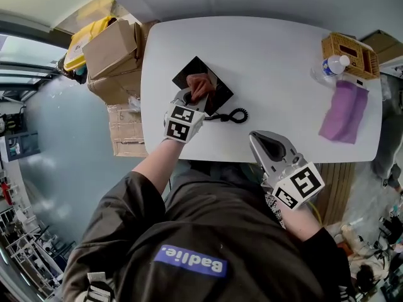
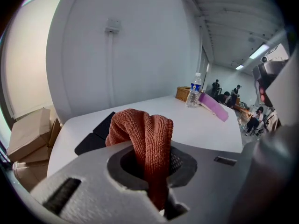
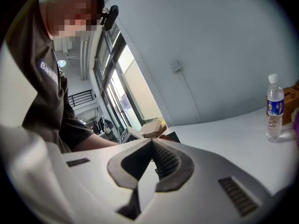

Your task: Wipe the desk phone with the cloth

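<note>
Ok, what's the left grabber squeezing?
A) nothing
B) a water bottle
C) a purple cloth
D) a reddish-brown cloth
D: its own view shows the left gripper shut on the reddish-brown cloth, which bunches up out of the jaws.

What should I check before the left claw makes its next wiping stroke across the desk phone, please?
1. Cloth gripped: ok. The left claw is shut on the cloth.
2. Cloth over the desk phone: ok in the head view. Actual contact: cannot tell.
3. Phone steadied: not ok. Nothing holds it down.
4. Right claw out of the way: ok. It is shut, empty and near the table's front edge.
5. Coiled cord clear of the stroke: ok. It lies beside the phone.
6. Water bottle clear: ok, at the far corner.
</note>
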